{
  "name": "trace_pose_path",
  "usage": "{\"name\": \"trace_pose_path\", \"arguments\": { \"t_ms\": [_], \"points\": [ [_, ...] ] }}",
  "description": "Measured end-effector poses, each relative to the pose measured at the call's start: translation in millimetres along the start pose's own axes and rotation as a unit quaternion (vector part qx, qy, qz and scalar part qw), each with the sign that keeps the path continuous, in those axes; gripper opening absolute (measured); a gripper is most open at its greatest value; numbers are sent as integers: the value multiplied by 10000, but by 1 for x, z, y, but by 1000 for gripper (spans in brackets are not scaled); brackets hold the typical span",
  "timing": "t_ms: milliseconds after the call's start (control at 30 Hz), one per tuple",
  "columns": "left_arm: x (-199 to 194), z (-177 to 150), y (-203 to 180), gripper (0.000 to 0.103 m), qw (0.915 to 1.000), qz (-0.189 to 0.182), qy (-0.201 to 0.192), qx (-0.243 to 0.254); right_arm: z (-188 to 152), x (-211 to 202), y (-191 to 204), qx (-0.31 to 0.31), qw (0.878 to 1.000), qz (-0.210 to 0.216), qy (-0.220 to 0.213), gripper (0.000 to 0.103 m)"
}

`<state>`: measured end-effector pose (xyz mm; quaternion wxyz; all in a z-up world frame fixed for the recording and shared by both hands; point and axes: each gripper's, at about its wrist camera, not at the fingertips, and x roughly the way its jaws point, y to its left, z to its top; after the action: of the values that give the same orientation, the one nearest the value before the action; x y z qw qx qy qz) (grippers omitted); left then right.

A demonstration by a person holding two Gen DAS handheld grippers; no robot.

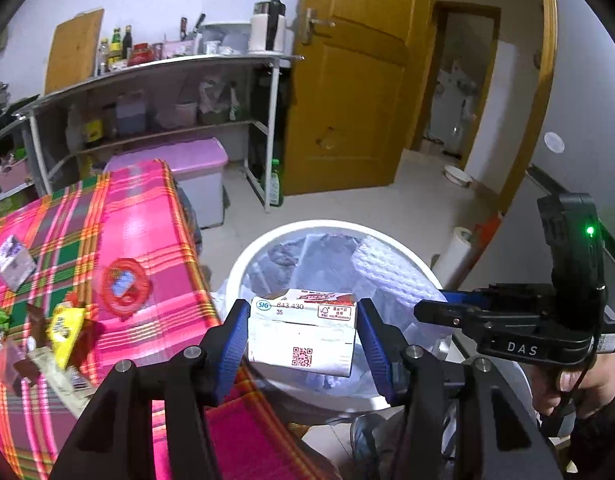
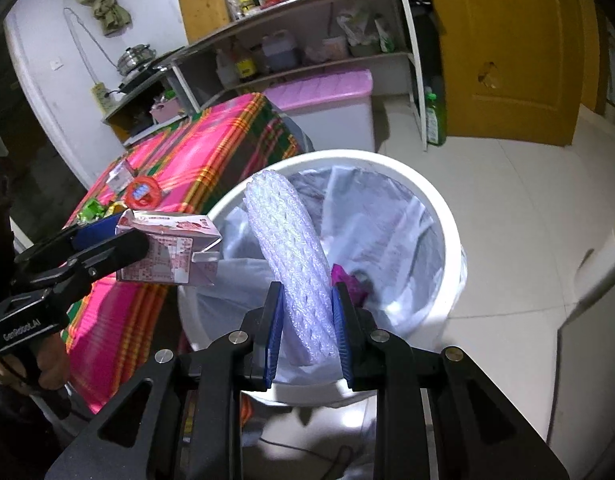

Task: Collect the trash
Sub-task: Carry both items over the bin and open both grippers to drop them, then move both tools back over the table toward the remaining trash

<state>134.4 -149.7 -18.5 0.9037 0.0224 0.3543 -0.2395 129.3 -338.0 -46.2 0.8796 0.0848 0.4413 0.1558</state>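
Holding a milk carton [image 1: 303, 332] tight in the left gripper [image 1: 303, 336] above the white bin [image 2: 447, 216], right gripper [image 2: 307, 320] squeezing foam wrap [image 2: 287, 248] over the bin, more trash on the pink table [image 1: 147, 216] beside the bin

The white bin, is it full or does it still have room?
Room left. The white bin shows bare liner down its inside, with only a purple scrap low in it.

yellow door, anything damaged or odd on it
Yes: the yellow door has a small ragged hole or chipped patch in its lower panel, where the surface looks broken. Its handle looks intact.
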Motion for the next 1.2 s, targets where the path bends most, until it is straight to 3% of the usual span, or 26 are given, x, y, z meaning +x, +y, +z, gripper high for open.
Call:
{"name": "trace_pose_path", "arguments": {
  "t_ms": [100, 233, 433, 667, 1200],
  "points": [
    [14, 0, -1, 55, 9999, -78, 145, 26, -1, 5, -3, 25, 10000, -26, 72, 29],
    [28, -3, -3, 55, 9993, -177, 335, 34, -1, 6, -7, 53, 9999, -33, 82, 46],
    [35, -5, 0, 55, 9988, -214, 434, -15, -1, 2, -4, 50, 10000, -13, 14, 47],
    [17, -7, 5, 55, 9993, -217, 252, -156, 1, -13, 12, -50, 9998, 83, -169, 47],
    [-49, -27, 32, 55, 9982, 357, -184, -437, -4, -29, 74, -608, 9967, 453, -290, 47]
  ]
}}
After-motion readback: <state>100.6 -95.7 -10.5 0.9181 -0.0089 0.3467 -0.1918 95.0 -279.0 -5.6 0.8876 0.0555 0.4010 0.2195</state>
